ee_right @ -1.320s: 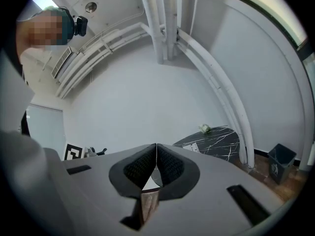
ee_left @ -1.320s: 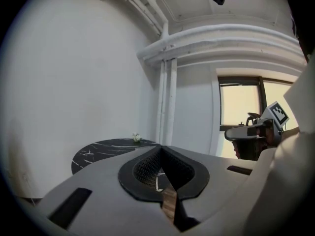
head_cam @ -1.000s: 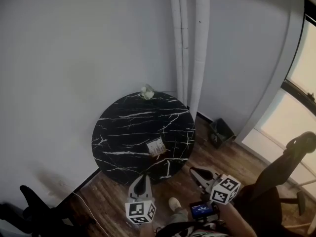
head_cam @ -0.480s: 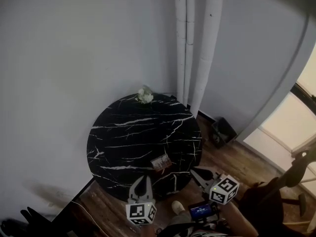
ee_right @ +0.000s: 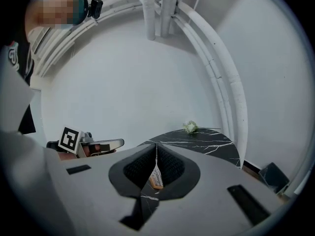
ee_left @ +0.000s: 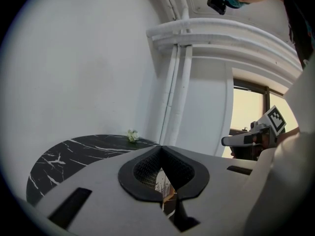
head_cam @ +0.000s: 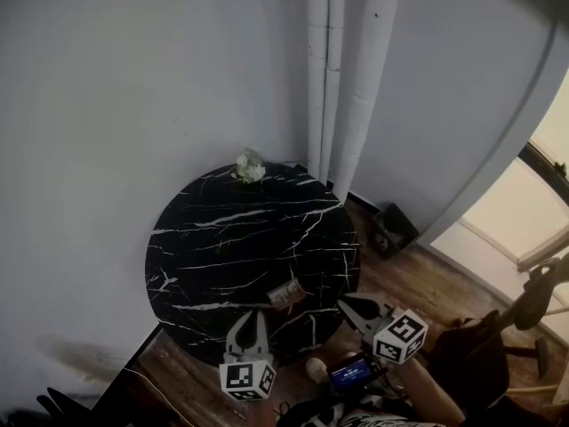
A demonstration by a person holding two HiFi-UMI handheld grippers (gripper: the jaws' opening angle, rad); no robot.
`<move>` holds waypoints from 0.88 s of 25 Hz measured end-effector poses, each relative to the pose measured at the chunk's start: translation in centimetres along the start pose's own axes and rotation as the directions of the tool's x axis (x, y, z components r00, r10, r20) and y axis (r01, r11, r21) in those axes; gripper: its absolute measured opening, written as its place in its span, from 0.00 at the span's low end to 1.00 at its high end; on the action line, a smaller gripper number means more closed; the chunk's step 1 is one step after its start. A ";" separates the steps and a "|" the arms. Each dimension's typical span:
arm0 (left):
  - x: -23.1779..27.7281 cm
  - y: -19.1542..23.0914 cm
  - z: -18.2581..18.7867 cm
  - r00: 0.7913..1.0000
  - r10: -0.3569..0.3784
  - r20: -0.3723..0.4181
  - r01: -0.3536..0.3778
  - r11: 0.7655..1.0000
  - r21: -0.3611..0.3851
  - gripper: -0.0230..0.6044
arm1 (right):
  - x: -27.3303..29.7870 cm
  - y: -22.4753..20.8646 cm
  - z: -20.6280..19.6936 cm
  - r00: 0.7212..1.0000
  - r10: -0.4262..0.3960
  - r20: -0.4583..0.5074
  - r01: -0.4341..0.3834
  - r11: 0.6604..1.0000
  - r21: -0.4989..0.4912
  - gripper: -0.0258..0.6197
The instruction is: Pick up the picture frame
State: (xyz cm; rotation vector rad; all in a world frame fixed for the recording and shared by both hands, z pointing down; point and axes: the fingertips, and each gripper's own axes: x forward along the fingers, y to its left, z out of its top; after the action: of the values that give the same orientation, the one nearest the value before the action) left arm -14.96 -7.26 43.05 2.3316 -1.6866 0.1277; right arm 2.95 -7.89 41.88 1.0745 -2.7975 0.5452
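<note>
Both closed and empty, the left hand-held gripper (head_cam: 252, 315) and right hand-held gripper (head_cam: 343, 303) point almost level toward the picture frame (head_cam: 284, 294) on the desk (head_cam: 222, 238), nearer than before.

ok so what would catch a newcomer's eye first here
The round black marble table fills the corner below the white pipes, with a small picture frame near its front edge and a pale flower at the back. By that front edge, the left tool and right tool point toward the frame, both shut and empty.

Grey left gripper (head_cam: 252, 317), black-white marker cube (head_cam: 247, 379)
</note>
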 end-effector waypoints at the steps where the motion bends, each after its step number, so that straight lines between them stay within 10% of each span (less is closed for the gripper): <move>1: 0.1 -0.1 0.0 1.000 -0.006 0.002 0.006 1.000 0.000 0.06 | -0.2 0.0 0.0 1.000 -0.004 0.000 0.004 1.000 -0.001 0.07; 22: 0.7 0.7 -1.3 1.000 0.025 0.000 -0.025 1.000 -0.008 0.06 | 1.6 -0.9 -1.7 0.998 0.018 -0.058 -0.020 0.999 -0.037 0.07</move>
State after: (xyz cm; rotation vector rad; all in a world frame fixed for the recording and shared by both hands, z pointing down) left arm -15.31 -7.79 44.57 2.3053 -1.7133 0.1257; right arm 2.29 -8.89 44.04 1.0094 -2.7594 0.5144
